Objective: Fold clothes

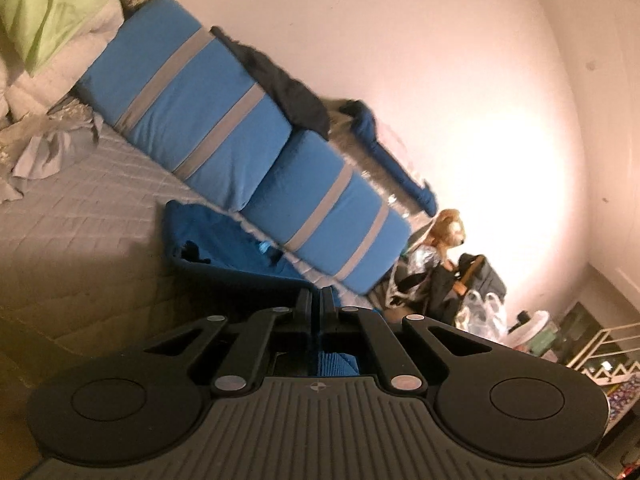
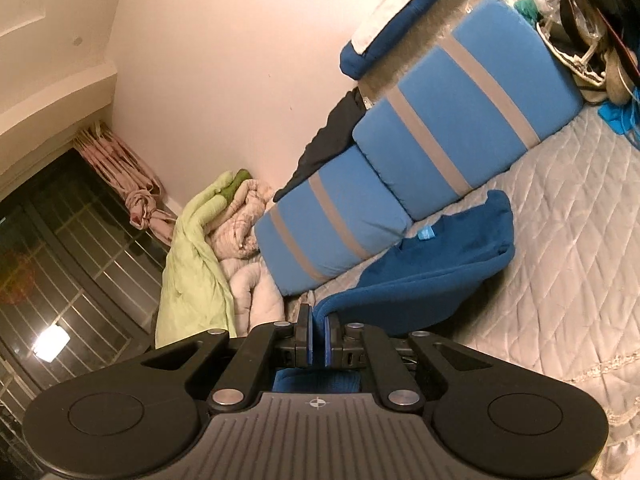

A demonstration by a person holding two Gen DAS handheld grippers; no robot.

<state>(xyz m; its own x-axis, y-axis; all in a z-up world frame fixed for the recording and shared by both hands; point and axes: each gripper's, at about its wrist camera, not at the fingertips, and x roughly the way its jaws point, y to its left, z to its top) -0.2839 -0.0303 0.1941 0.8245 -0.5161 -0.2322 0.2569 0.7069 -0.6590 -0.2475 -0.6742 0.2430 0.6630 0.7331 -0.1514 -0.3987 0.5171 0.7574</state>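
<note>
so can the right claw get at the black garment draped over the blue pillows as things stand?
Probably not. The right claw is shut on the blue sweater, and the blue striped pillows stand between it and the black garment. It would have to let go first.

home bedroom, quilted bed, blue striped pillows, teddy bear

L wrist cam low over quilted bed, rolled, facing wall w/ blue striped cushions, R wrist cam rolled opposite way, toward window corner, both close, shared: cushions, blue garment, bed
</note>
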